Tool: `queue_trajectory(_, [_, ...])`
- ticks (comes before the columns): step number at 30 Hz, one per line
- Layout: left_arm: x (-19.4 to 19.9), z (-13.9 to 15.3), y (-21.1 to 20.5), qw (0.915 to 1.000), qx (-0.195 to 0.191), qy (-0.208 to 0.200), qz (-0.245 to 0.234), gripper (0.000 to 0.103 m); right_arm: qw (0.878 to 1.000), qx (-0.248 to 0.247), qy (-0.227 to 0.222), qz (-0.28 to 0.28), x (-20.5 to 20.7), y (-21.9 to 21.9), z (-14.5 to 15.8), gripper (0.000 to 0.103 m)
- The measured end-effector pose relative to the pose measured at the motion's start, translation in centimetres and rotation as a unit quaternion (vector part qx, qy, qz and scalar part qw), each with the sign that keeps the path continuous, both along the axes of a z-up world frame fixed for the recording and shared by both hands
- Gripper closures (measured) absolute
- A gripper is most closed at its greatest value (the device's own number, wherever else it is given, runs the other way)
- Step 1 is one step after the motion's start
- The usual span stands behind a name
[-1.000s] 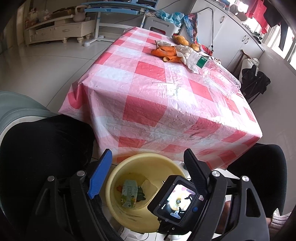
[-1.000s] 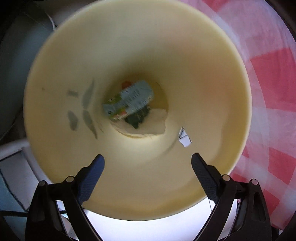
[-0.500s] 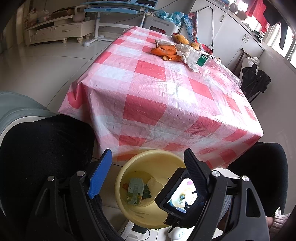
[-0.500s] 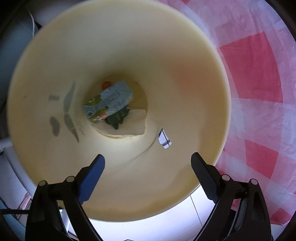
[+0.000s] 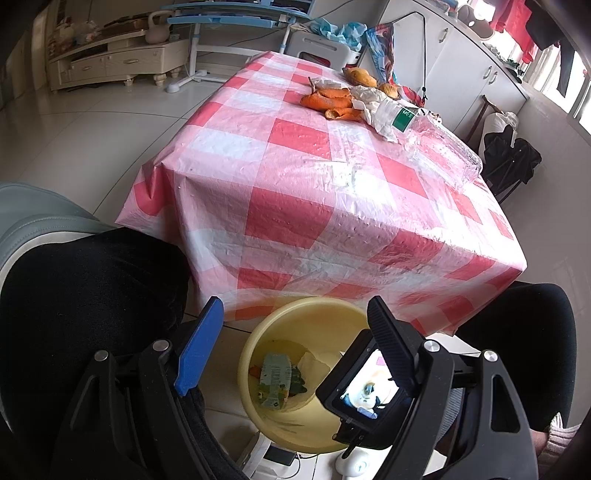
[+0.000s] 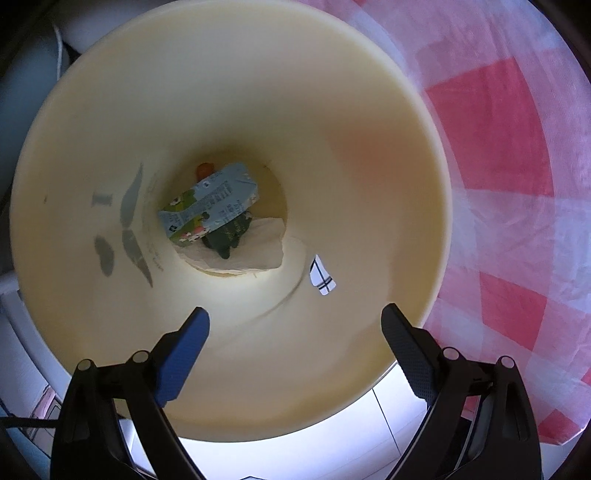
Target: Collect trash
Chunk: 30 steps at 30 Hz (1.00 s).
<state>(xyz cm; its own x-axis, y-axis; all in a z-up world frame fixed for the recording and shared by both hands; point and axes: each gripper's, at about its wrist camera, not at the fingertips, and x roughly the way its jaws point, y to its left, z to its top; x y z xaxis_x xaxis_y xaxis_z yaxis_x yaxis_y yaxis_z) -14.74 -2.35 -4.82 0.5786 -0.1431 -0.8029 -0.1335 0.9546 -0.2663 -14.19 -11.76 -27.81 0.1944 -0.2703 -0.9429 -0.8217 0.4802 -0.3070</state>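
- Right tool (image 6: 295, 325), fingers apart and empty, hangs over the round pale-yellow plastic bin (image 6: 369, 92) filling the frame's centre.
- Left tool (image 5: 295, 321) gapes empty; the red-checked table (image 5: 295, 206) has its near edge just above the bin.

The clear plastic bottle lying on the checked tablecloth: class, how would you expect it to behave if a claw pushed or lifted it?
The clear plastic bottle looks empty, so it is probably light. It lies on its side, so a push would likely roll it. Its thin, dimpled wall may buckle and slip under a squeeze.

Behind the table you see a cream sideboard (image 5: 114, 66), a blue stand (image 5: 229, 14), white cupboards (image 5: 461, 62); your black-clad knees (image 5: 92, 295) flank its near edge.
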Motion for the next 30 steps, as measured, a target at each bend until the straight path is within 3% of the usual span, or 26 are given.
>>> queue_trajectory(11, [-0.1, 0.0, 0.0, 1.0, -0.005, -0.003, 0.0, 0.026, 0.999, 0.03, 0.007, 0.013, -0.6, 0.7, 1.5, 0.013])
queue_trajectory(18, [-0.3, 0.5, 0.5, 0.9995, -0.021, -0.022, 0.009, 0.026, 0.997, 0.069, 0.006, 0.038, -1.9, 1.2, 3.9, 0.013])
queue_trajectory(30, [-0.3, 1.5, 0.8, 0.9982, -0.02, -0.049, 0.026, 0.022, 0.987, 0.156, -0.02, 0.014, -3.0, -0.3, 10.0, 0.012])
